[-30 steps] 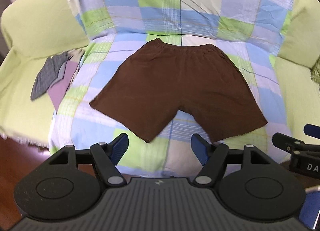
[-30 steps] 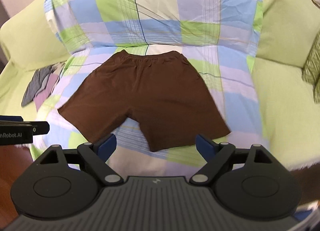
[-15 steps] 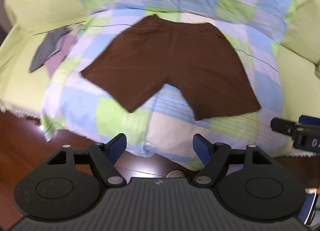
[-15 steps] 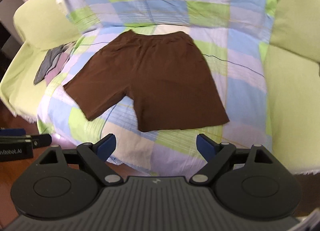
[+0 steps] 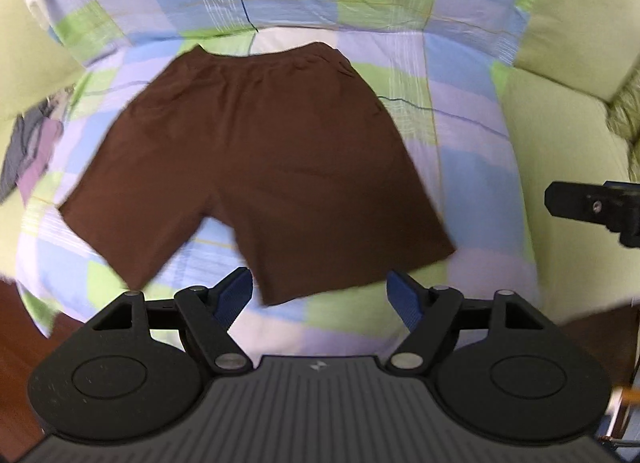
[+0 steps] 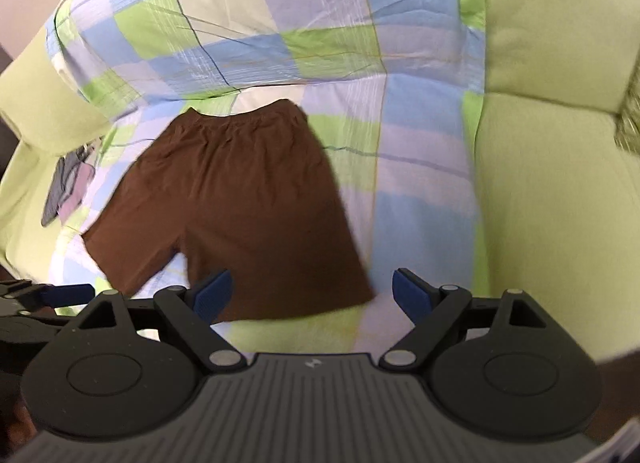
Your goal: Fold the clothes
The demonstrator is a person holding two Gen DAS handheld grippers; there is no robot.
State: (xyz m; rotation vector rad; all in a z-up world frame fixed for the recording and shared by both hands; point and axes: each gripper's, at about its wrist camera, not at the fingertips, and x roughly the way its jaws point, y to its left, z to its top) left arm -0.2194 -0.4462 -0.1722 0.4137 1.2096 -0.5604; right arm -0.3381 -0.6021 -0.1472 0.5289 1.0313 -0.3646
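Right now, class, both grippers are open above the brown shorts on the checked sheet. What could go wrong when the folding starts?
1. The left gripper hangs over a leg hem of the brown shorts; closing there might also pinch the checked sheet beneath.
2. The right gripper sits by the other hem's outer corner, so it may grab only the edge and let the cloth slip.
3. Both frames are blurred, so aim could be off.

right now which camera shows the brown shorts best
The left wrist view: the brown shorts lie flat and centred, waistband and both leg hems visible. In the right wrist view the shorts sit left of centre, more blurred, the right claw's finger overlapping a hem.
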